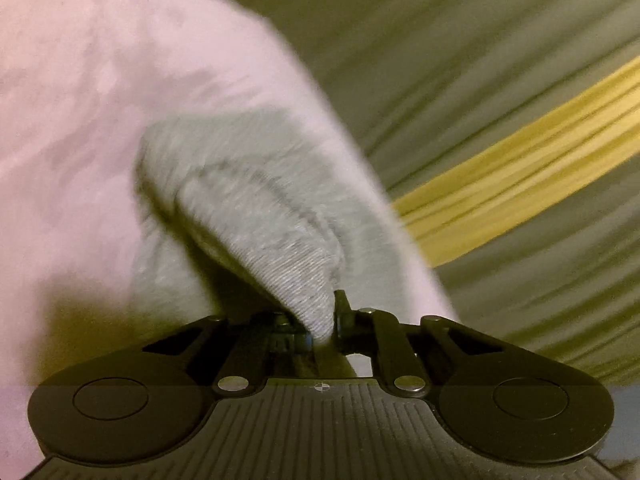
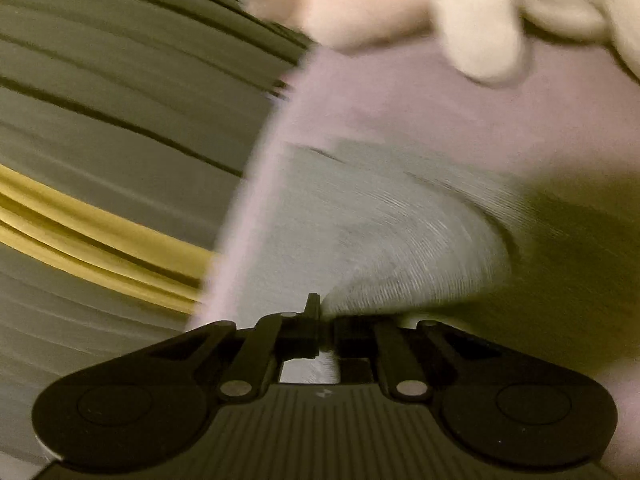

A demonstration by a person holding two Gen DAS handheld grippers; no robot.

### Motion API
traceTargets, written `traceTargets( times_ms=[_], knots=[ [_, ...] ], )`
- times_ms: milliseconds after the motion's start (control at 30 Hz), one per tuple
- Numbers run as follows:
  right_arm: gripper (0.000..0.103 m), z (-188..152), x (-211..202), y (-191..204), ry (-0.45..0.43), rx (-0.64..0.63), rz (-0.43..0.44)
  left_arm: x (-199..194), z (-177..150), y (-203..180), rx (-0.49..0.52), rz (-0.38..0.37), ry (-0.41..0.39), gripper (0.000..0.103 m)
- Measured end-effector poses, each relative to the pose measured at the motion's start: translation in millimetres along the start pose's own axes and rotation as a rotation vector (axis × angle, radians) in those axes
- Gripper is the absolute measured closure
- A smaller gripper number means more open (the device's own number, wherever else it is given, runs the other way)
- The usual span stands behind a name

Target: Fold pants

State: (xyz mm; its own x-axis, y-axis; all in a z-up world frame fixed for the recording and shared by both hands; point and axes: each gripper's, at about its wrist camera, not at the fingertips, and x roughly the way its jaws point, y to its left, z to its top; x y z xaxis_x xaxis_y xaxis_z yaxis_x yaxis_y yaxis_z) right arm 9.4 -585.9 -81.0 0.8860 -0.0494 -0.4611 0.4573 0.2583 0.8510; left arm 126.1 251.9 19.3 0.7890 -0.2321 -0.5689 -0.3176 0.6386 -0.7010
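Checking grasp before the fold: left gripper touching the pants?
Touching. The left wrist view shows a ribbed grey fold of the pants pinched in the left gripper, the fabric running down between its closed fingers.

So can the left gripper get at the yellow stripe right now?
Probably not: the left gripper is shut on the pants, and that cloth hangs between it and the yellow stripe.

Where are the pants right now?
The pants are pinched in both tools: left tool and right tool, over the striped cover.
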Motion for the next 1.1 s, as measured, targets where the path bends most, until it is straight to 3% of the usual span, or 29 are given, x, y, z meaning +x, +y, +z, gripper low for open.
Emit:
traceTargets(
  times_ms=[100,133,200,267,367,433,500,533,600,633,667,733,867,967,1100],
  knots=[
    [0.098,9,-30,12,-0.001,0.150,0.237,-24,0,0,-0.027,-0.102,-0.032,0.091],
    [0.098,11,-40,12,-0.009,0.169,0.284,-27,-2,4,-0.026,-0.102,-0.028,0.091],
    [0.098,14,-61,14,-0.056,0.026,0.215,-24,-10,16,-0.003,-0.031,-0.009,0.091],
    [0.097,10,-67,9,-0.075,-0.150,0.034,-9,-18,38,-0.037,0.040,0.054,0.090],
    [0.092,-2,-40,-22,0.068,-0.253,-0.250,10,-31,58,-0.061,0.137,0.099,0.081],
    [0.089,-9,-24,-40,0.130,-0.299,-0.438,15,-34,57,-0.051,0.157,0.102,0.080],
    [0.087,-11,-27,-46,0.118,-0.272,-0.420,11,-31,50,-0.030,0.160,0.092,0.072],
    [0.084,-10,-29,-46,0.119,-0.253,-0.413,7,-31,47,-0.015,0.164,0.083,0.061],
    [0.063,-10,-33,-45,0.130,-0.212,-0.386,-5,-30,41,0.009,0.165,0.042,0.041],
    [0.057,-11,-37,-46,0.128,-0.203,-0.373,-9,-29,41,0.012,0.183,0.017,0.024],
    [0.048,-13,-40,-46,0.125,-0.200,-0.368,-13,-29,41,0.015,0.218,-0.011,0.013],
    [0.042,-19,-44,-46,0.113,-0.205,-0.356,-17,-30,44,0.022,0.255,-0.047,0.012],
    [0.035,-24,-45,-47,0.106,-0.213,-0.344,-20,-30,69,-0.053,0.204,-0.011,0.009],
    [0.018,-22,-45,-44,0.123,-0.201,-0.345,-19,-24,74,-0.082,0.159,-0.013,0.007],
    [0.016,-22,-38,-43,0.128,-0.210,-0.362,-3,-20,69,-0.084,0.160,0.008,0.007]
  ],
)
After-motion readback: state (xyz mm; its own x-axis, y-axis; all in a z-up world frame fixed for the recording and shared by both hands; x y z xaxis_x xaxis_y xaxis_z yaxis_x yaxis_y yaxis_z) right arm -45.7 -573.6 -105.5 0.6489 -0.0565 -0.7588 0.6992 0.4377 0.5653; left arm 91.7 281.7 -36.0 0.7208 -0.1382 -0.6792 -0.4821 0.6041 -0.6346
